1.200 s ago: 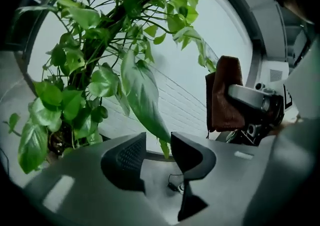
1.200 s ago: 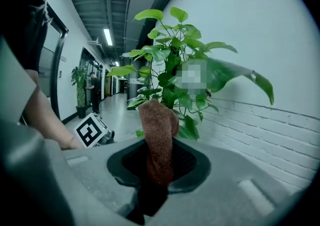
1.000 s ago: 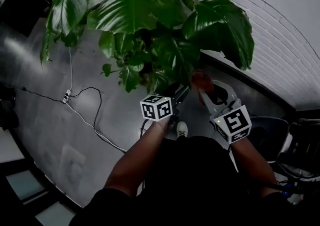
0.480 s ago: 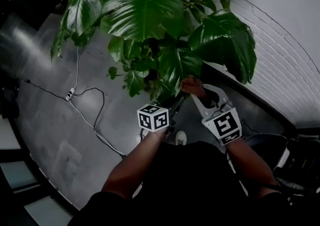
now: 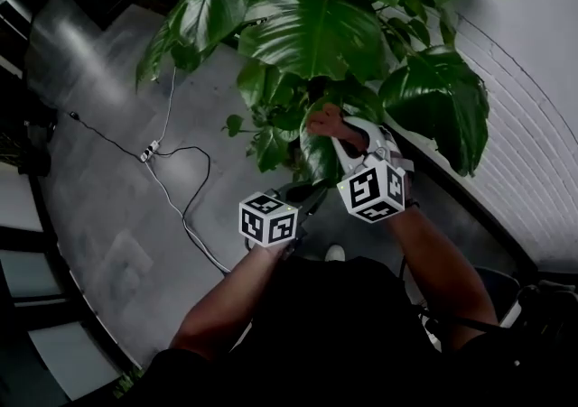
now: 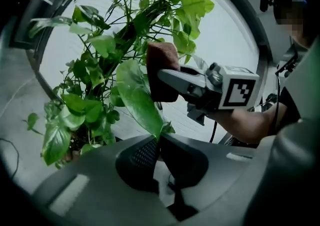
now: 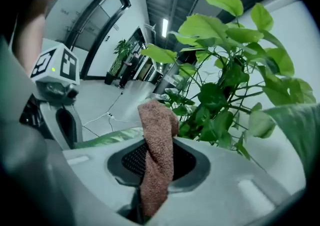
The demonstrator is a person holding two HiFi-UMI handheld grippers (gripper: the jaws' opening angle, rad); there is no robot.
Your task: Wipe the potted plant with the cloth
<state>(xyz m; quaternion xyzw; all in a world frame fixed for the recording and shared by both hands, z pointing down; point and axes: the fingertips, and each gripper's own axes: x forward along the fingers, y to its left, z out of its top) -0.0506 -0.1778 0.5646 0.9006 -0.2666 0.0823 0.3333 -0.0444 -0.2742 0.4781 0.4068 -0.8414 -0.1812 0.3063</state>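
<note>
Left tongs point(image 6: 159, 139): closed together, with the tip of one long leaf point(image 6: 136, 97) pinched between the pads and the blade drawn up and away from them.
Right tongs point(image 7: 158, 146): clamped on the reddish-brown cloth point(image 7: 156, 125), which rose out of the jaws in a twisted strip and folded over at its top.
Cloth against leaf: in the left gripper view the bunched end of the cloth sat right at the upper part of the pinched leaf. Whether it pressed on the leaf could not be told.
Tongs to each other: close together, the right one higher and deeper in the foliage, the left one below it and to its left in the head view.
Potted plant point(image 5: 312, 31): large glossy leaves spread over both tongs, beside a white brick wall point(image 5: 533, 116).
Pot: hidden under the foliage.
Floor point(image 5: 99, 216): grey, with a white cable point(image 5: 185, 216) trailing across it.
Change from a second earlier: the left tongs had gone from wide apart to closed on the leaf. The right tongs had risen with the cloth from beside the left one into the leaves, and its marker cube point(image 5: 370, 190) had rolled over.
</note>
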